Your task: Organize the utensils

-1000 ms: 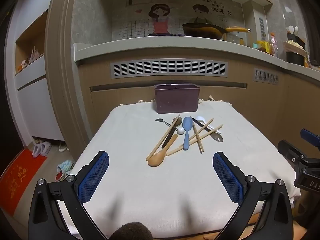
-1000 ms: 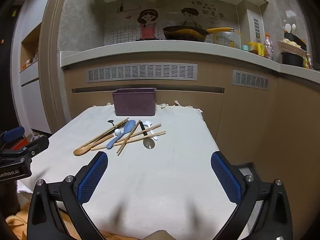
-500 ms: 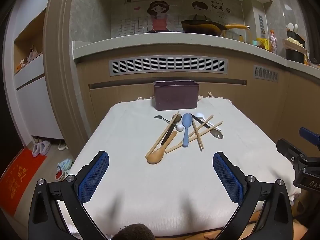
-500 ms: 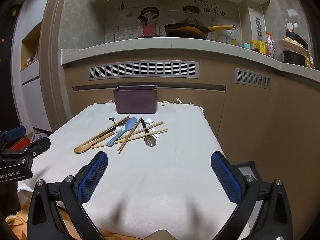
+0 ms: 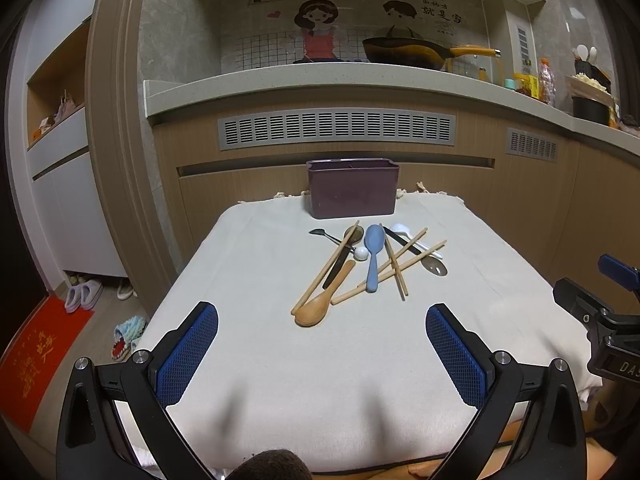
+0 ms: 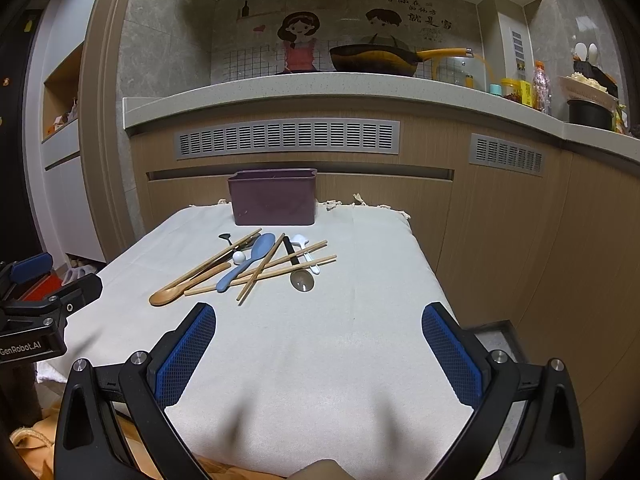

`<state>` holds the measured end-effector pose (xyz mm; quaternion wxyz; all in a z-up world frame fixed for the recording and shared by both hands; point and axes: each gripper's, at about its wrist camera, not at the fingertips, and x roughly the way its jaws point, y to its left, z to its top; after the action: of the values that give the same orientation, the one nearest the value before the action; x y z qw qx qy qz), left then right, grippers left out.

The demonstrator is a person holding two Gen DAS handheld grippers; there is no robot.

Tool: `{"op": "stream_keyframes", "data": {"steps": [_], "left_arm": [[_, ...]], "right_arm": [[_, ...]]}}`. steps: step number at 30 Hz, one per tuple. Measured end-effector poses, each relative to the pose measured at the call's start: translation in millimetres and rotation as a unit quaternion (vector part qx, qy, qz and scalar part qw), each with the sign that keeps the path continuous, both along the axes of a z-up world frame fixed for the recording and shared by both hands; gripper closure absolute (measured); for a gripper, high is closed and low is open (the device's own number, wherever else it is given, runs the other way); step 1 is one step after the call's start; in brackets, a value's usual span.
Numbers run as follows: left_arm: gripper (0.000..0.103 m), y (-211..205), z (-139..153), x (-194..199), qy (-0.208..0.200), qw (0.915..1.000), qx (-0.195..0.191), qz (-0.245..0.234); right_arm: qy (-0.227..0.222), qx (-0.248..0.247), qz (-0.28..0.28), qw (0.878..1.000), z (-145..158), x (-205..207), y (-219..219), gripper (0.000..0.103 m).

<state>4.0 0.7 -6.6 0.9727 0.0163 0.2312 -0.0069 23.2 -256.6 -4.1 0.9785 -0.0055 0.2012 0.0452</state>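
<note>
A pile of utensils lies on the white cloth-covered table [image 5: 248, 352]: a wooden spoon [image 5: 320, 304], a blue spoon [image 5: 373, 252], wooden chopsticks [image 5: 394, 266], a white spoon [image 5: 404, 232], a metal spoon [image 5: 434, 267] and a small dark spoon [image 5: 320, 233]. A dark purple holder box [image 5: 353, 188] stands behind the pile at the table's far edge. My left gripper [image 5: 322, 354] is open and empty, near the front edge. My right gripper [image 6: 318, 354] is open and empty, to the right of the pile [image 6: 248, 264]. The box also shows in the right wrist view [image 6: 274, 197].
A kitchen counter [image 5: 320, 80] with a wok [image 5: 404, 53] runs behind the table. Slippers [image 5: 82, 296] and a red mat [image 5: 28, 364] lie on the floor to the left. The table's right edge drops to the floor [image 6: 496, 332].
Both grippers have edged slightly forward and upward; the utensils and box sit a little lower in view. Nothing was touched.
</note>
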Motion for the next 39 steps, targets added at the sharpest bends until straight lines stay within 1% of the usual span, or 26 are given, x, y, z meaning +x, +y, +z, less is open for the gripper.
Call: {"op": "stream_keyframes", "data": {"steps": [39], "left_arm": [[0.000,-0.9,-0.6,1.3,0.006,1.0000,0.001,0.000]], "right_arm": [[0.009,0.007,0.005,1.000,-2.4,3.4,-3.1,0.000]]}}
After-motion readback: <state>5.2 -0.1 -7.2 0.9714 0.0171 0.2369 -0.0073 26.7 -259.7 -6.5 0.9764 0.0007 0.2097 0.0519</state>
